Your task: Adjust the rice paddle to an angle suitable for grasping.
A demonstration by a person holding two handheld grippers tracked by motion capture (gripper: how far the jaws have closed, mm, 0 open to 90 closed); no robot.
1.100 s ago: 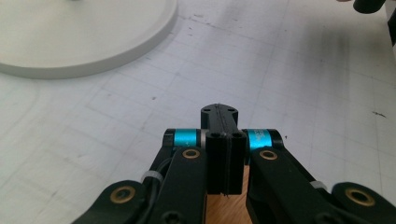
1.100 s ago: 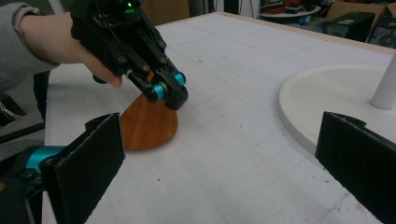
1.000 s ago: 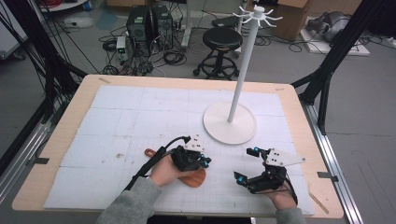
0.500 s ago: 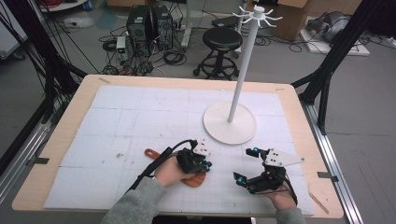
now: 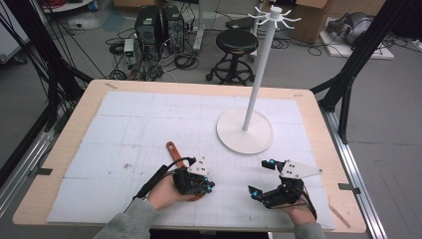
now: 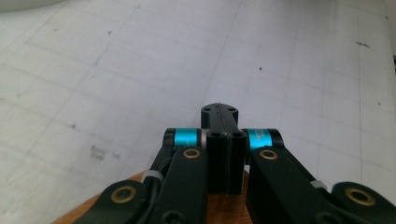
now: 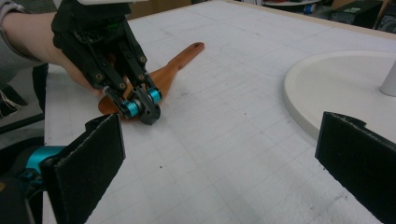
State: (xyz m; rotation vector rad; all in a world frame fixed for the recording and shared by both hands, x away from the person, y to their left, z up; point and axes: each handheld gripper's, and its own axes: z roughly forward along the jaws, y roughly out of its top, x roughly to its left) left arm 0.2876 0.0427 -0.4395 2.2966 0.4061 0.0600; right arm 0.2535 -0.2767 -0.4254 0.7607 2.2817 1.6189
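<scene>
Wooden bench (image 5: 64, 149) under white gridded mat | flat reddish-brown wooden spatula (image 5: 175, 151) lies near front edge, narrow handle toward white stand base (image 5: 245, 131) | my left hand-held gripper (image 5: 208, 185) closed empty over its blade | my right hand-held gripper (image 5: 262, 177) wide, empty, apart.

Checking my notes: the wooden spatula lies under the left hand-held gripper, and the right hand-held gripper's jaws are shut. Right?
Not quite. The right hand-held gripper has its jaws wide open, as the right gripper view shows. The wooden spatula does lie under the left hand-held gripper.
</scene>
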